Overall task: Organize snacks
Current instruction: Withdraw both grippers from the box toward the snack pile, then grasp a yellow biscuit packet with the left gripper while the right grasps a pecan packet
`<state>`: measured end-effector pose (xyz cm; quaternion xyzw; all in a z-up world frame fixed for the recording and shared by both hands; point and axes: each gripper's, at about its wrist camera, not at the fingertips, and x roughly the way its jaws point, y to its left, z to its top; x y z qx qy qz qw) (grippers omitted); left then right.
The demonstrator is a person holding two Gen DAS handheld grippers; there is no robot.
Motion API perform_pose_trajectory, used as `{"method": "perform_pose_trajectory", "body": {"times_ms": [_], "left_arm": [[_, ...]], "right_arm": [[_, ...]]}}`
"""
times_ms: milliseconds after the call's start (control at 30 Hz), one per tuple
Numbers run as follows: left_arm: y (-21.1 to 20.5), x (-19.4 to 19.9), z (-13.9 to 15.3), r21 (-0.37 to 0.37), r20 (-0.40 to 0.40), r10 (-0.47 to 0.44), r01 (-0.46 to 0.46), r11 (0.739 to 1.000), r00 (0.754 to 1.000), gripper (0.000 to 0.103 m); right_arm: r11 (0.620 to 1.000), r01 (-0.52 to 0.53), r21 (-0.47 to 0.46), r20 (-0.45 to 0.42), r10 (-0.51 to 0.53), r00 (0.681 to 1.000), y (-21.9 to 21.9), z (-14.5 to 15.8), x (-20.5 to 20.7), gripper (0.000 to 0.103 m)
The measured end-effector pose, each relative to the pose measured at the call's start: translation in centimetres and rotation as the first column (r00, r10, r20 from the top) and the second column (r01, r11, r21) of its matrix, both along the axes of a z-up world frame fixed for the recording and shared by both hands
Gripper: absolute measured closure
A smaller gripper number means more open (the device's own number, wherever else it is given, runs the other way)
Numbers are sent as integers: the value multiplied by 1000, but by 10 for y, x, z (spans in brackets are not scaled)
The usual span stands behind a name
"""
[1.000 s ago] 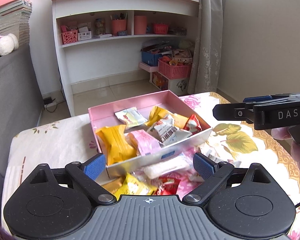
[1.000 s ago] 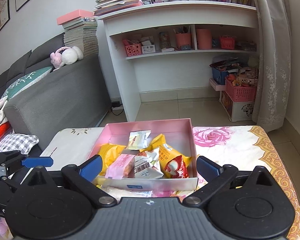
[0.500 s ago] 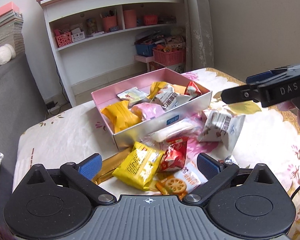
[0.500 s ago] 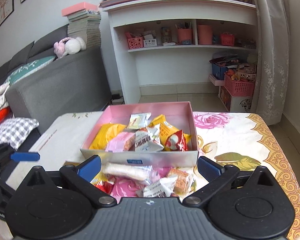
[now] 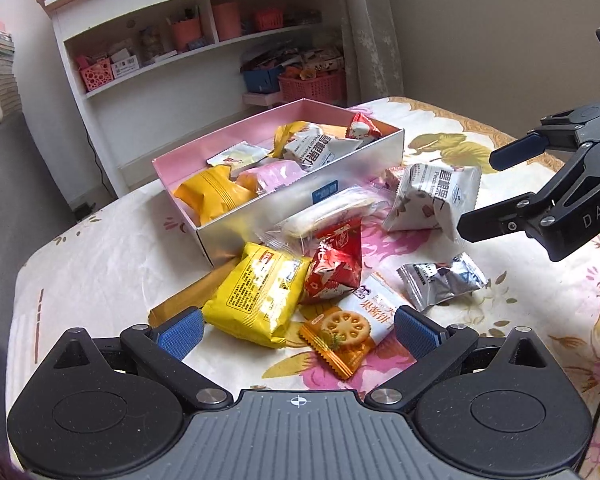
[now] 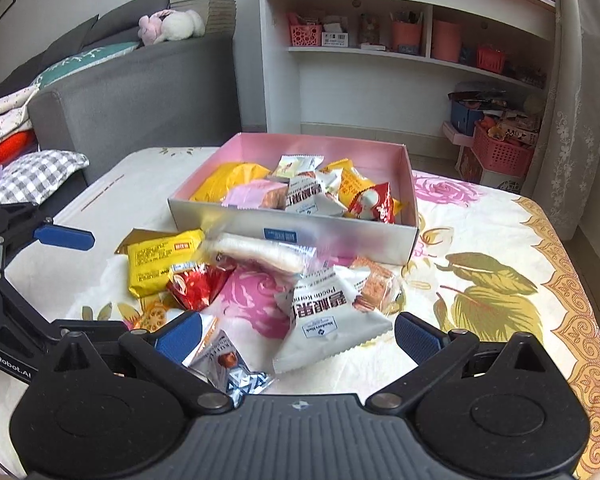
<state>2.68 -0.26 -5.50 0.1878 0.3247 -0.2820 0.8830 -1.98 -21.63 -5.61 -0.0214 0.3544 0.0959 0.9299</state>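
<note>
A pink-lined box (image 5: 236, 140) (image 6: 292, 236) on the floral tablecloth holds several snack packets. In front of it lies a loose pile: a yellow packet (image 5: 256, 292) (image 6: 160, 260), a red triangular packet (image 5: 334, 268) (image 6: 196, 284), an orange cracker packet (image 5: 348, 332), a clear-wrapped roll (image 5: 324, 212) (image 6: 260, 252), a white pecan bag (image 5: 432, 196) (image 6: 328, 320) and a silver packet (image 5: 440, 280) (image 6: 224, 364). My left gripper (image 5: 296, 332) hangs open just above the yellow and cracker packets. My right gripper (image 6: 296, 336) stands open over the white bag and silver packet, holding nothing.
A white shelf unit (image 6: 400, 20) with baskets stands behind the table. A grey sofa (image 6: 140, 92) with cushions lies to the left. A curtain (image 6: 572, 100) hangs at the right. The tablecloth (image 6: 500, 280) right of the pile is bare.
Both grippers have come down toward the table and rolled slightly. The loose pile in front of the box, earlier mostly hidden, now lies in full view under the fingers.
</note>
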Motion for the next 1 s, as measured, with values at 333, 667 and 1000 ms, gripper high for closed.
{"method": "perform_pose_trajectory", "body": {"times_ms": [333,667,1000], "left_arm": [[14,39,-17,-10,-38,52,-53,999,998,1],[3,56,-28,31,-59,48,-46,998,997,2],[-2,62,-31,43,-88,38,-34,998,995,11]], "right_arm": [[998,50,-36,-10,-50,999,-5,-13,13,7],[993,62,-96,-45,-66,997,6,-24,31,7],[988,48,-149,-31,-53,998,9,-27,37,12]]}}
